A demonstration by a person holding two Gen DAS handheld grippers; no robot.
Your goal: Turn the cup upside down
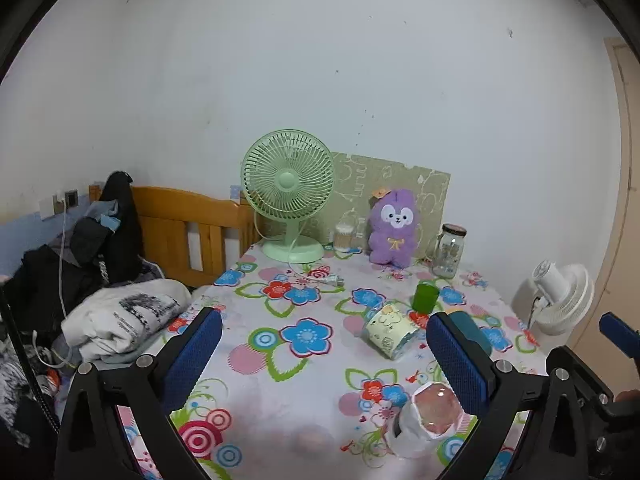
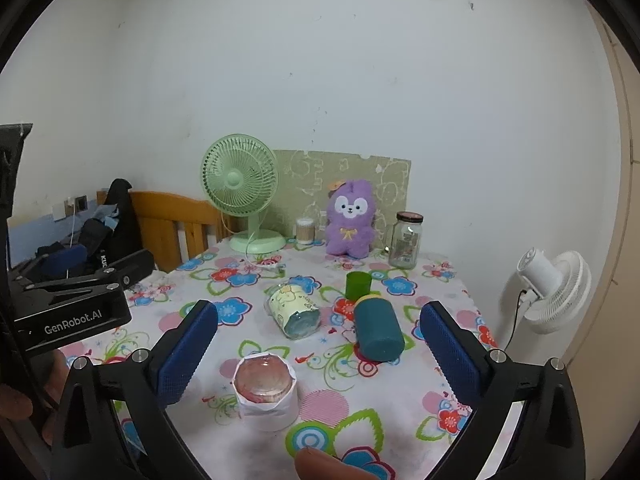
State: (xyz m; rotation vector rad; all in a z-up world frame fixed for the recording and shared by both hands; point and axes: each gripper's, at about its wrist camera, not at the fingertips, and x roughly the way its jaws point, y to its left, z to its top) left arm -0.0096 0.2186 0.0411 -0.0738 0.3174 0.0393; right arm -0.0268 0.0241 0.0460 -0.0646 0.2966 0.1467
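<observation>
Both tools, left tool (image 1: 324, 354) and right tool (image 2: 319, 350), hung wide open and empty (approach stage), so the upright green cup (image 2: 358, 284) wanted grasping next.

Flower-patterned tablecloth (image 2: 248, 344) in blue, red, pink; green cup (image 2: 358, 284) and teal cylinder (image 2: 378, 330) beyond the blue-padded tongs (image 2: 319, 344).

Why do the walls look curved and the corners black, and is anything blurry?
Both wrist views are fisheye: black corners, bowed walls. In the left wrist view, the tablecloth nearest the lens is smeared and hazy. In the right wrist view, a blurred fingertip intrudes below. Lighting is soft, shadows faint.
</observation>
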